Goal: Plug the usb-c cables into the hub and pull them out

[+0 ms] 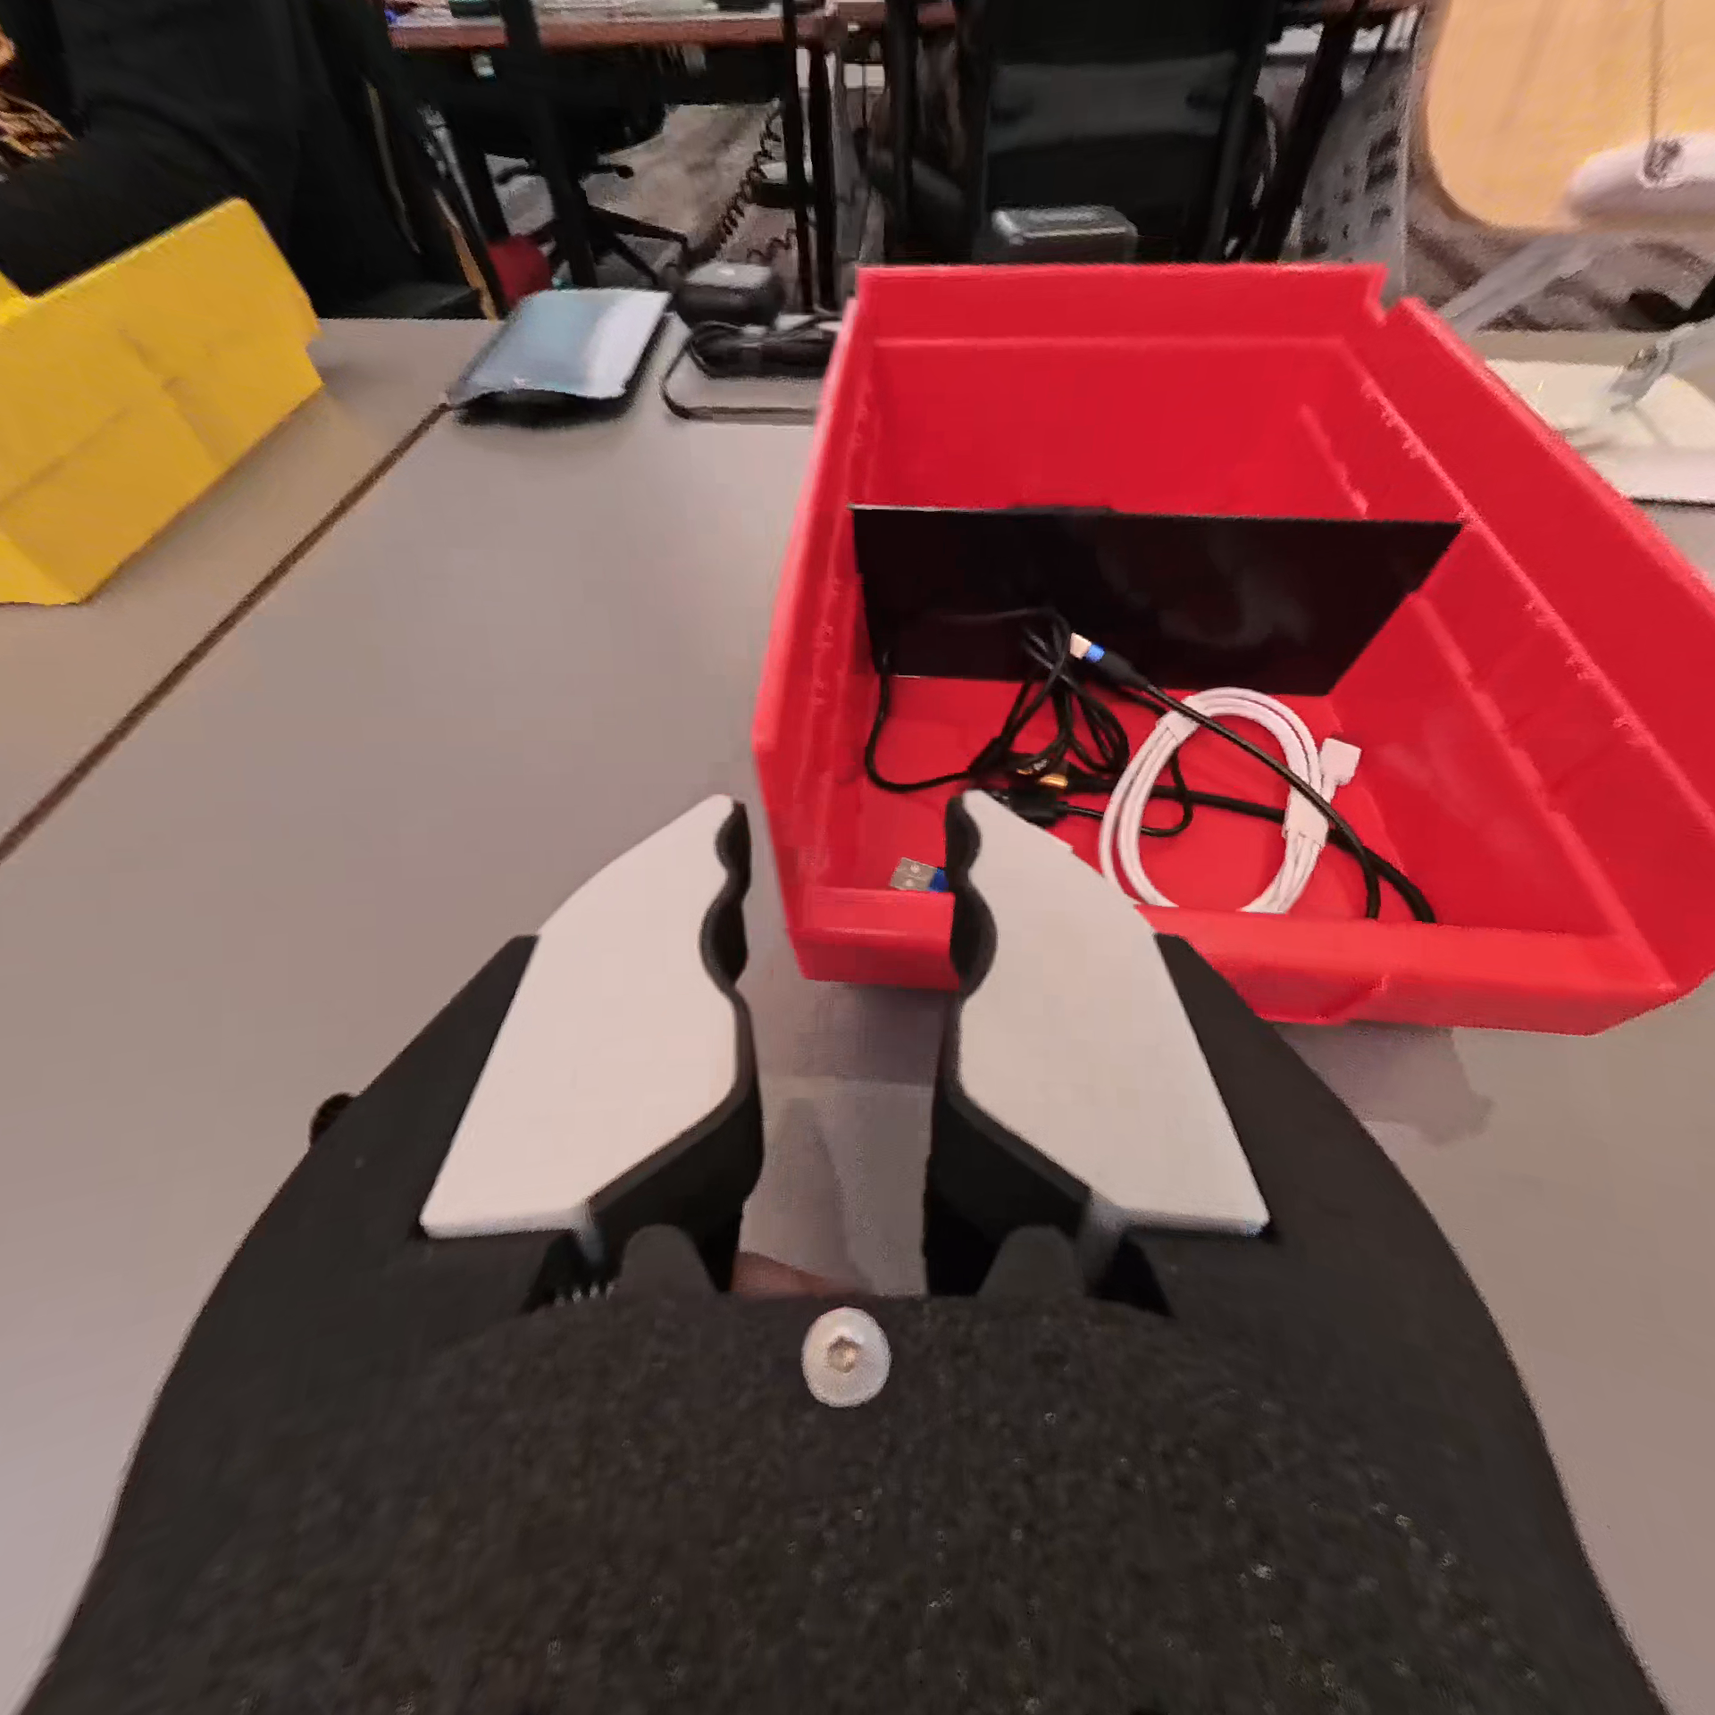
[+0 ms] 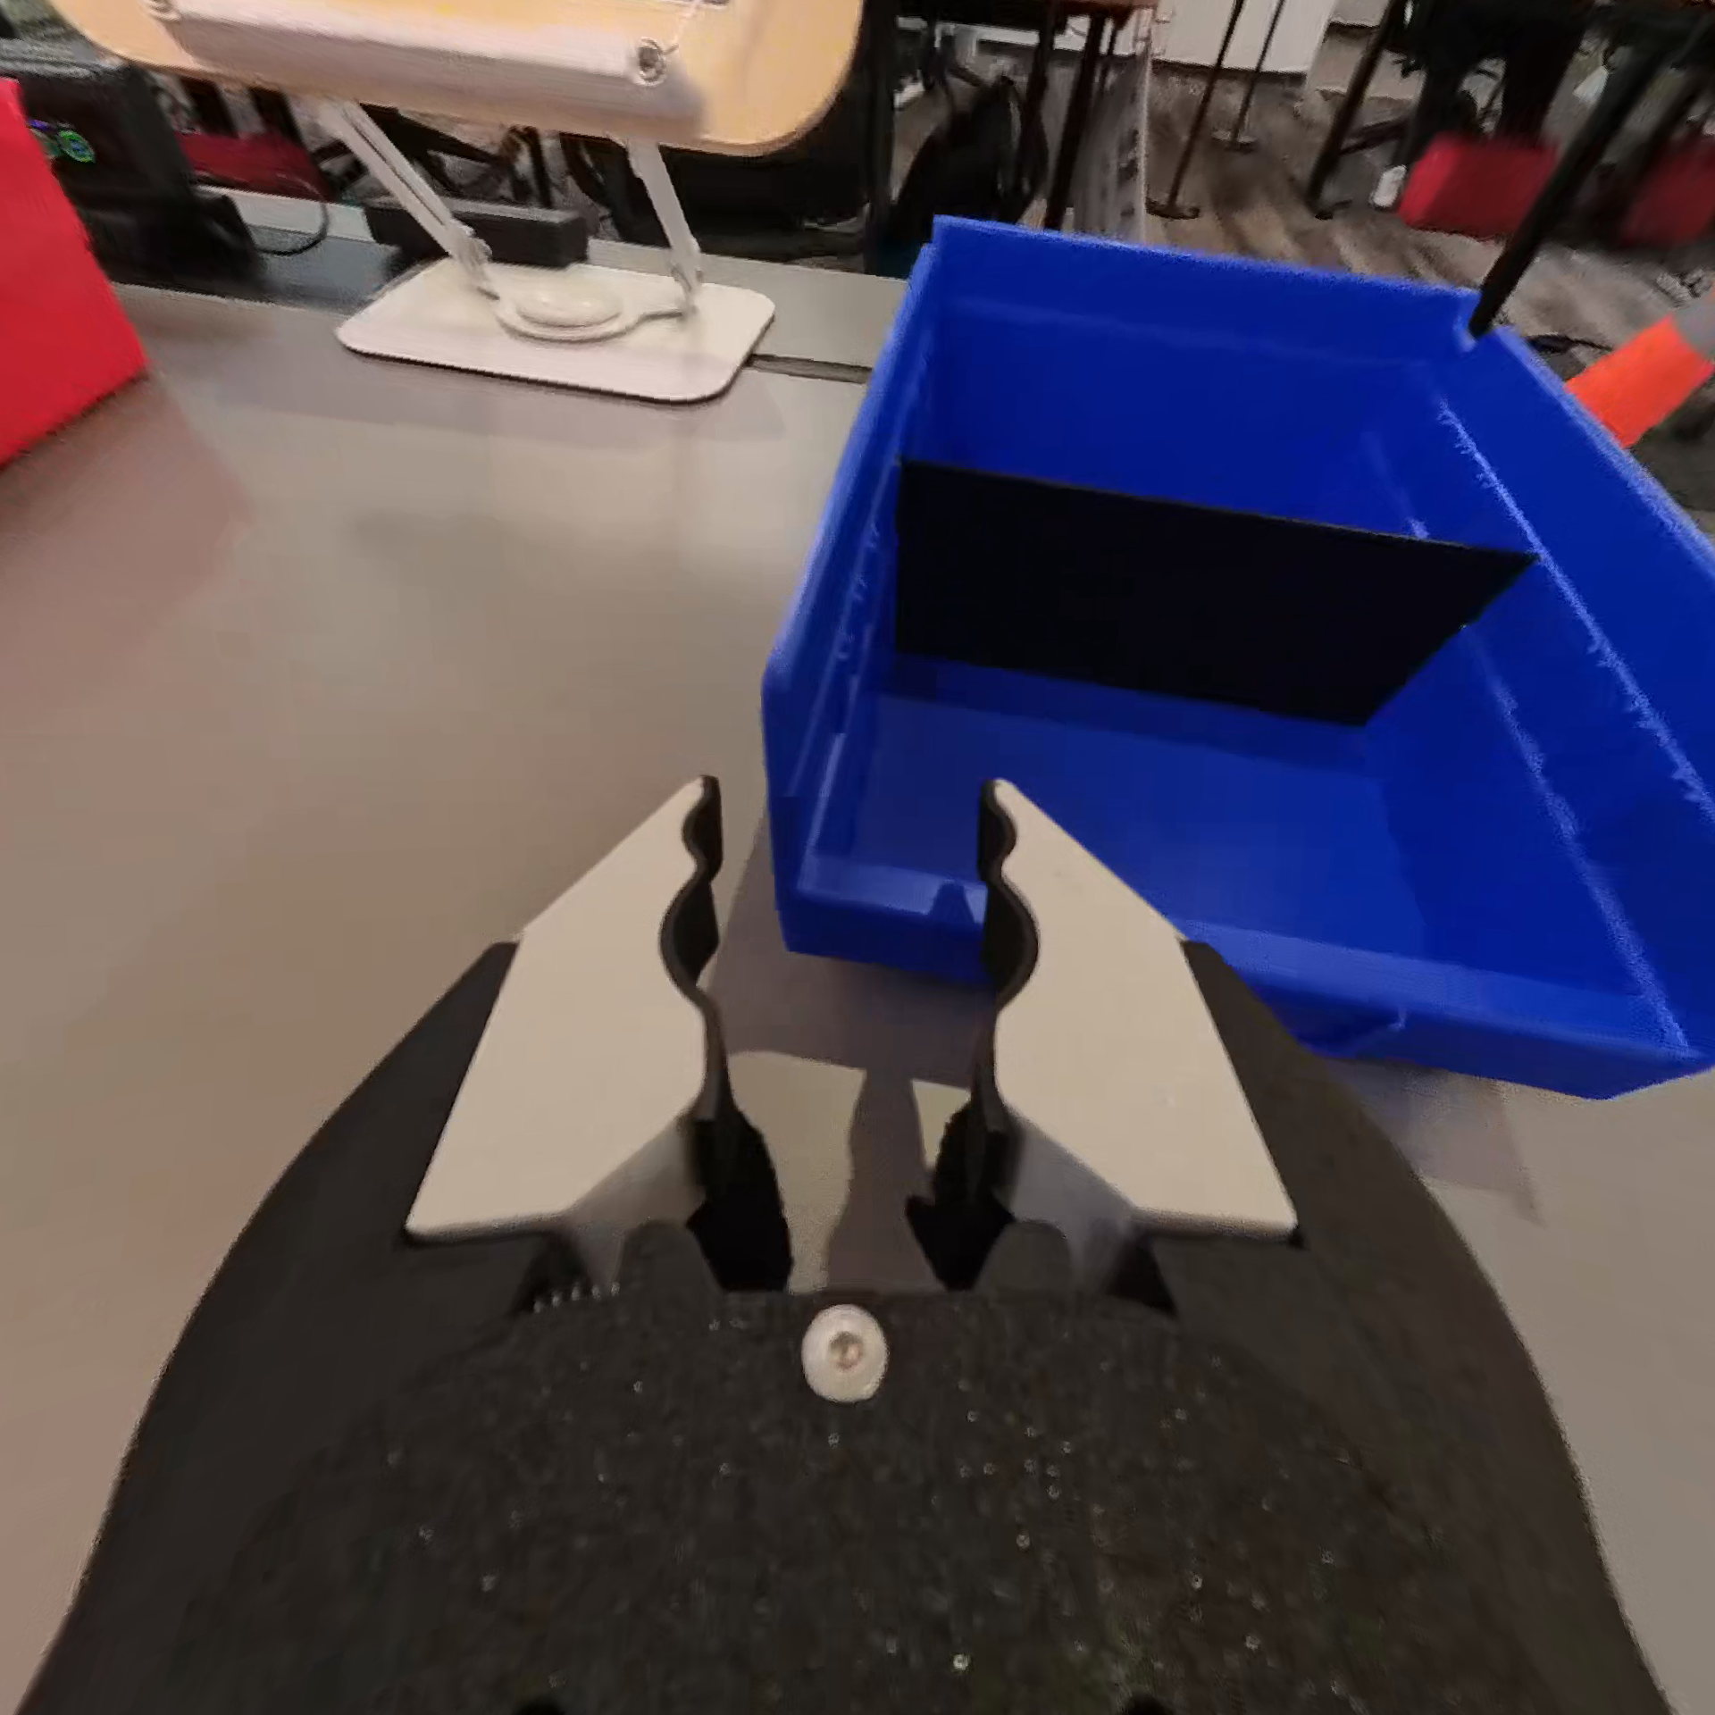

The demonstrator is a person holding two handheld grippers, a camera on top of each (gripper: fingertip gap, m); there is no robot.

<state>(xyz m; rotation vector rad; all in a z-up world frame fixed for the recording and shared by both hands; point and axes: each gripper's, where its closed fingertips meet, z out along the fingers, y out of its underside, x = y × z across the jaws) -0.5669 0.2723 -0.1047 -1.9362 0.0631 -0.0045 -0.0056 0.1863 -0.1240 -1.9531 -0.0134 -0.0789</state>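
Observation:
A red bin [image 1: 1503, 984] sits on the grey table, right of centre in the left wrist view. Its near compartment holds a tangle of black cables [image 1: 1049, 733], a coiled white cable [image 1: 1234, 798] and a blue-tipped plug [image 1: 919, 877] near the front wall. I see no hub. My left gripper [image 1: 849, 835] is open and empty, just in front of the bin's near-left corner. My right gripper [image 2: 849, 807] is open and empty, in front of the near-left corner of a blue bin [image 2: 1392, 1049] whose visible compartments are bare.
A black divider [image 1: 1141, 594] stands across the red bin; another divider [image 2: 1179, 594] crosses the blue bin. A yellow bin [image 1: 139, 399] sits far left. A dark pouch [image 1: 566, 353] lies at the table's back. A white lamp base [image 2: 566, 325] stands behind. The red bin's corner [image 2: 46, 306] shows left. Some 55 cm of space lies between my two pairs of fingers.

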